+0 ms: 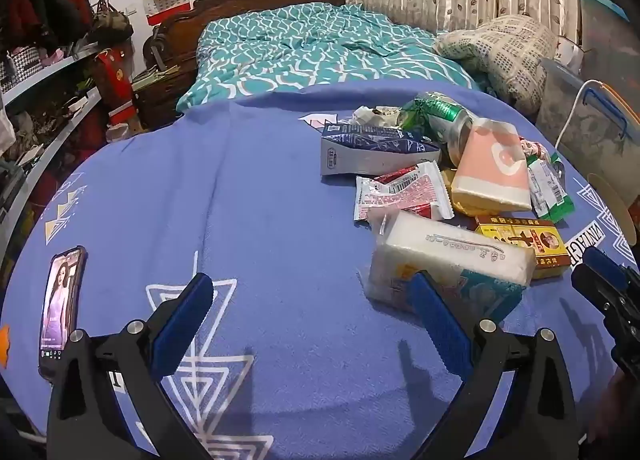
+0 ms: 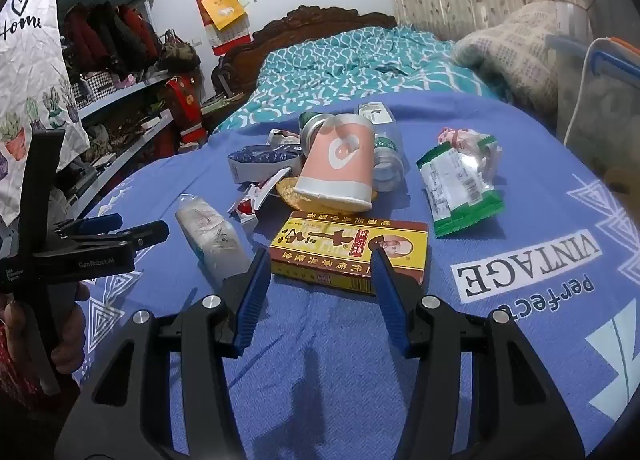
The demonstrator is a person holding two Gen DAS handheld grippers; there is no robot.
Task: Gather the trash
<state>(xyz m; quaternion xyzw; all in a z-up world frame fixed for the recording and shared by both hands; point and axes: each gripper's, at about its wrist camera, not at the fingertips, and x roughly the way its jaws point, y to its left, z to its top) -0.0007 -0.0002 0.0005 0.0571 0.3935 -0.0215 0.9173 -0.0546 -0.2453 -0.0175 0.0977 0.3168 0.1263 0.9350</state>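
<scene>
Matt woven cloth sheet [image 2: 340, 340], glossy plastic wrapper [image 2: 460, 187], printed cardboard box [image 2: 348, 248]

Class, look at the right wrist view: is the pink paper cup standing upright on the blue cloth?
No: the pink paper cup lies tipped on its side among the trash, its white base facing the camera.

In the left wrist view, the blue bedspread [image 1: 260, 219] lies bare across the centre and lower frame. A phone [image 1: 60, 308] blocks the lower left edge; the trash pile [image 1: 440, 187] crowds the right half.
</scene>
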